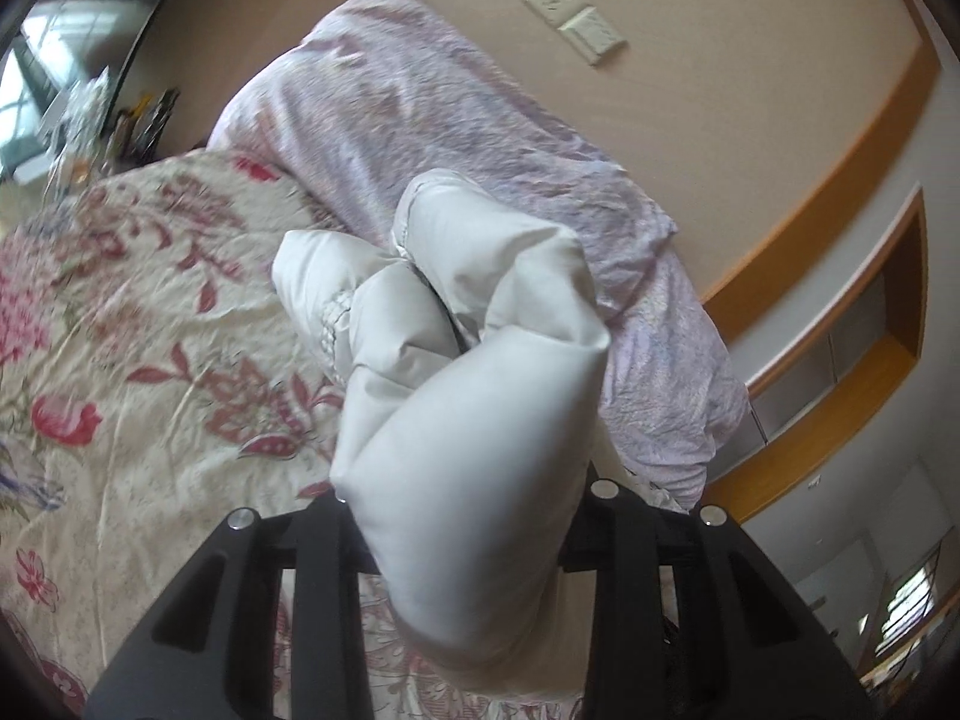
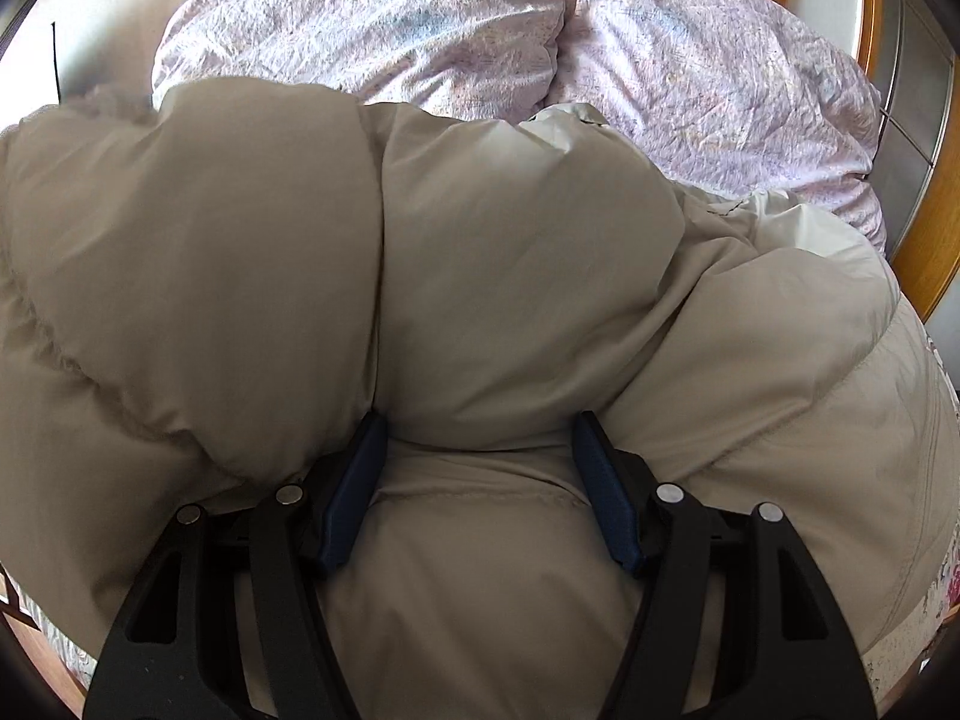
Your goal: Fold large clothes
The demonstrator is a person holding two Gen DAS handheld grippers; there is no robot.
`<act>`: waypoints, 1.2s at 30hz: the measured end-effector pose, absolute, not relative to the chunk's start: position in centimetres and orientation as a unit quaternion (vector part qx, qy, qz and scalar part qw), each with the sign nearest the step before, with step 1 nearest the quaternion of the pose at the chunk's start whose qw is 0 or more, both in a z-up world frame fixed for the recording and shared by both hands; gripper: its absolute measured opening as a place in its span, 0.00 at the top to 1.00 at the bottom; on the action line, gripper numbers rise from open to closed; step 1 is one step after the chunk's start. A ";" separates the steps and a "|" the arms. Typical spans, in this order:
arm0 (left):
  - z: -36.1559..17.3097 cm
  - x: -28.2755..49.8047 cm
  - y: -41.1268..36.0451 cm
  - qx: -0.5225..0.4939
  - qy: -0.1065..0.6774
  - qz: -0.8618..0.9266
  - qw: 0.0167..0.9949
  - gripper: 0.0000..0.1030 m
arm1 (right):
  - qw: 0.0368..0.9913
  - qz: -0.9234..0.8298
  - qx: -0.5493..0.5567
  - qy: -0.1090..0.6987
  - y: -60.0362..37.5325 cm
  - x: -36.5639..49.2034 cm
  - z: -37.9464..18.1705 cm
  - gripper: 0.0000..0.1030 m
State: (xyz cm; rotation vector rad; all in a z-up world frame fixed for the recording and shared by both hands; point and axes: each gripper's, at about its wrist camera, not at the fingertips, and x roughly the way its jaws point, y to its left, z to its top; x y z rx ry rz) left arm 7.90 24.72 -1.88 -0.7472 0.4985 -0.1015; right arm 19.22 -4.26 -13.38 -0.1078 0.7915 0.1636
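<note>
The blue fingers (image 2: 354,498) of the right gripper (image 2: 480,492) stand apart with a thick fold of the beige puffer coat (image 2: 480,276) bulging between them, the padding pressing against both pads, so this gripper is clamped on the coat. The coat lies piled on the bed, and taking the lilac pillows (image 2: 420,18) as the mark, its bulk sits just in front of them, its far edge touching or overlapping their lower edge, while its near side fills the space right up to the gripper. The left gripper (image 1: 468,516) has its fingertips buried in a pale, puffy length of the same coat (image 1: 468,360), which hides the pads entirely; the black frames sit close on either side of the bundle and the cloth stands up out of the jaws, so it is gripped there. This bundle rises in front of a lilac pillow (image 1: 456,138) and covers part of its lower side. A cream bedspread (image 1: 120,324) with red flowers stretches out to the left of the pillow. A white wall socket plate (image 1: 576,18) sits on the beige wall above and to the right of the pillow, and a wooden headboard frame (image 1: 840,252) curves away on the pillow's right
</note>
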 end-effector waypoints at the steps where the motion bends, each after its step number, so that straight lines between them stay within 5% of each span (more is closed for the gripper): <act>1: -1.2 8.0 24.1 -0.351 0.238 -0.054 0.904 0.67 | 0.918 0.079 -0.052 0.385 -4.3 19.2 -13.4 0.36; 15: 5.1 9.5 14.5 -0.245 0.211 -0.156 0.933 0.64 | 0.916 0.082 -0.042 0.390 -4.7 19.7 -13.4 0.36; 36: 6.1 12.6 5.1 -0.203 0.241 -0.249 0.916 0.59 | 0.930 0.122 -0.034 0.346 -10.5 16.0 -11.4 0.36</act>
